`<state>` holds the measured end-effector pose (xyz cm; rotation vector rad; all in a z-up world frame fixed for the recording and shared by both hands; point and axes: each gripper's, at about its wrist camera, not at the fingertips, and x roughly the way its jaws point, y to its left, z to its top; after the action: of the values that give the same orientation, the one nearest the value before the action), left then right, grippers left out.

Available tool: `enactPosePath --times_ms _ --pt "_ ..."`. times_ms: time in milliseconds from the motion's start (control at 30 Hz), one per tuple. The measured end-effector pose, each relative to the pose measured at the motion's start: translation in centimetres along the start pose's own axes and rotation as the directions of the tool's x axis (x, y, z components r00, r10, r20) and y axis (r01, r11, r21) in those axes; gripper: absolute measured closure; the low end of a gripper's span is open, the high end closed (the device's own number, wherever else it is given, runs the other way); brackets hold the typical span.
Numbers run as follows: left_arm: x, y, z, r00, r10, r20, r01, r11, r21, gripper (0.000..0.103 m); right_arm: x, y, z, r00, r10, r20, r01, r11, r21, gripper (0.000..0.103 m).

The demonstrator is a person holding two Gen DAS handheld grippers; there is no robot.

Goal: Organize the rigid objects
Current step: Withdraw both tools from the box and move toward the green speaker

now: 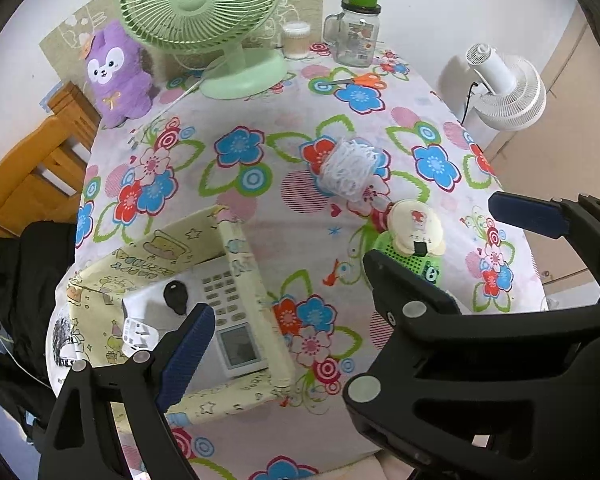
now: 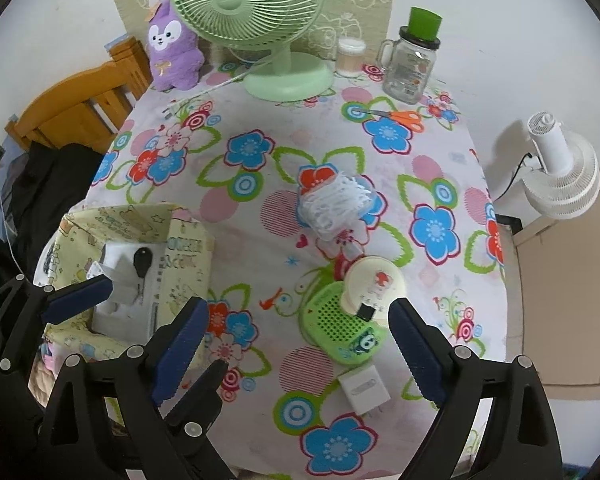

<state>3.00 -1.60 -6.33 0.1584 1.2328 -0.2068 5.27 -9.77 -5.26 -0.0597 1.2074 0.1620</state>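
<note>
- While my left gripper (image 2: 82, 300) is hovering wide-jawed over the yellow box (image 1: 236, 256), nothing is sitting between its jaws.
- My right gripper (image 2: 296, 348) is spreading its jaws wide around the green speaker (image 2: 336, 326) on the worktop (image 2: 260, 184).

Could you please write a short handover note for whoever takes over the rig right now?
Left gripper: open, empty, over the yellow fabric box.
Right gripper: open, empty, just short of the green case.
Done: calculator, black key fob and a white adapter lie in the box.
Left on the cloth: the green case with the cream round piece lying on it, the white charger and the white string ball. The orange scissors lie at the back.
</note>
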Motion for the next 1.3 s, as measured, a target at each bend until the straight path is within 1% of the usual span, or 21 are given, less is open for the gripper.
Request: enactPosePath --times_ms 367,500,600,800,967,1100,1200,1300 --pt "0.4 -2.8 0.1 1.0 0.016 0.023 -0.017 1.0 0.026 0.011 0.1 -2.8 -1.1 1.0 0.007 -0.002 -0.007 1.0 0.009 0.009" --pt "0.5 -3.7 0.1 0.999 0.003 0.033 -0.004 0.999 0.037 0.011 -0.1 -3.7 -1.6 1.0 0.011 0.013 -0.011 1.0 0.003 0.009" --pt "0.7 -4.4 0.2 0.999 0.011 0.043 -0.013 0.999 0.045 0.011 -0.1 -4.4 -1.8 1.0 0.013 0.025 -0.013 1.0 0.002 0.009" --pt "1.8 -5.6 0.0 0.999 0.03 0.039 -0.032 0.998 0.052 0.011 0.4 -5.7 -2.6 0.999 0.022 0.041 -0.021 1.0 -0.015 0.009" --pt "3.2 -6.4 -0.3 0.999 0.038 0.021 -0.04 0.998 0.055 0.011 1.4 -6.7 -3.3 0.999 0.036 0.031 -0.035 0.999 -0.029 0.009" --pt "4.3 -6.8 -0.6 0.999 0.043 0.012 -0.044 0.998 0.038 0.011 2.3 -7.5 -4.0 0.998 0.049 0.031 -0.048 0.998 -0.04 0.009" --pt "5.0 -7.1 -0.7 0.999 0.034 0.007 -0.035 0.999 0.026 0.011 3.0 -8.2 -4.3 0.998 0.054 0.03 -0.053 0.998 -0.037 0.009" --pt "5.7 -7.4 -0.7 0.999 0.045 0.003 -0.045 0.999 0.029 0.011 4.1 -8.7 -4.4 0.999 0.049 0.016 -0.048 0.998 -0.034 0.009"
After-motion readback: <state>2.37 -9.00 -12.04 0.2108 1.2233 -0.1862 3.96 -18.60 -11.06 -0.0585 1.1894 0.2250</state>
